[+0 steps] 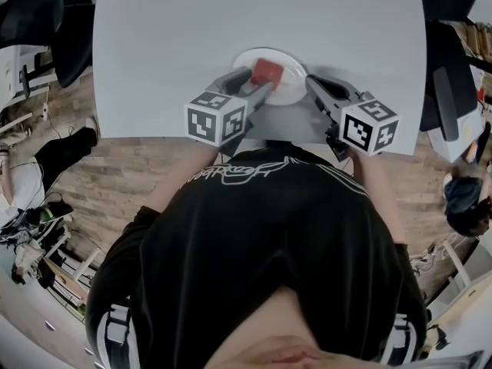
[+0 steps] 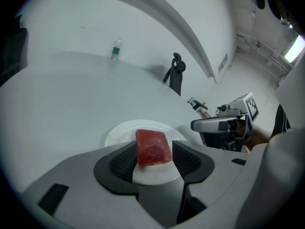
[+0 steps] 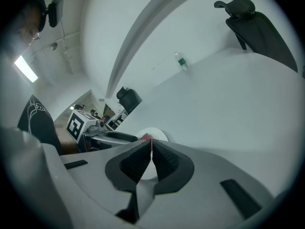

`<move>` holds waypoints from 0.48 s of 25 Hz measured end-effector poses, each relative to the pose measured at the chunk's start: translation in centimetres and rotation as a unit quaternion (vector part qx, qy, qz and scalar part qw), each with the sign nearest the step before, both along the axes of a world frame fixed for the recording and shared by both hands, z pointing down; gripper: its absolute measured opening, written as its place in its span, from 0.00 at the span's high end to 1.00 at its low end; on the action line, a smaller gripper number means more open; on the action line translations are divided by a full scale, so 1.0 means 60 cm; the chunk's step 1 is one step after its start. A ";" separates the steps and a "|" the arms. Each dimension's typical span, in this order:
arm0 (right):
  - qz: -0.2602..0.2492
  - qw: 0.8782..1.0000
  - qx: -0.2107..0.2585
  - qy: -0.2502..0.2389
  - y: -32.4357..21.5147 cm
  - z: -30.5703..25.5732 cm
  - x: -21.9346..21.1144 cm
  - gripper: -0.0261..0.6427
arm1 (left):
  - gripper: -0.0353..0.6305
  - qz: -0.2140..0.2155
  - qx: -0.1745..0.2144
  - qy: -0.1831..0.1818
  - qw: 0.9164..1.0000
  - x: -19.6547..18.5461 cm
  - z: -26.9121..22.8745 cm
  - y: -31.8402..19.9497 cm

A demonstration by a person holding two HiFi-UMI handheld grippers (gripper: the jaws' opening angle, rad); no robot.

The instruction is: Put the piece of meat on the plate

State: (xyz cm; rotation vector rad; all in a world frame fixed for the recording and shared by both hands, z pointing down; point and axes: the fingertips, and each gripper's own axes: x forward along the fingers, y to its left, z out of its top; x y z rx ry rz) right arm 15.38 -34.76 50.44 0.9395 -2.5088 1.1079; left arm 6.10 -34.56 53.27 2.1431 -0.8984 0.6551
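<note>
Black shirt (image 1: pixel 261 237) with white outline print (image 1: pixel 254 171), possibly lettering

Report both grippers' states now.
Left gripper: jaws open, piece of meat between them, resting on the plate.
Right gripper: jaws shut, empty.

Piece of meat (image 2: pixel 153 147): red, faintly marbled, dull sheen. Plate (image 2: pixel 119 133): white, smooth, glossy. Tabletop (image 1: pixel 254 14): pale grey, smooth, matt. Left gripper (image 2: pixel 155 151) and right gripper (image 3: pixel 151 151): grey matt plastic shells; jaws lined with black ribbed pads (image 2: pixel 123 163). Floor (image 1: pixel 131 175): wood planks. Shirt (image 1: pixel 261 237): black cloth.
</note>
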 end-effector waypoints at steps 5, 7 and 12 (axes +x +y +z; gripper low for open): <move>0.015 1.000 0.013 0.003 0.016 -0.021 0.001 0.94 | 0.61 0.003 0.023 0.011 1.000 -0.012 -0.036 0.008; 0.021 1.000 0.020 0.003 0.025 -0.033 -0.001 0.94 | 0.61 0.004 0.032 0.018 0.999 -0.018 -0.055 0.013; 0.030 0.997 0.066 0.026 0.055 -0.081 -0.014 0.94 | 0.65 0.005 0.062 0.063 0.996 -0.034 -0.114 0.043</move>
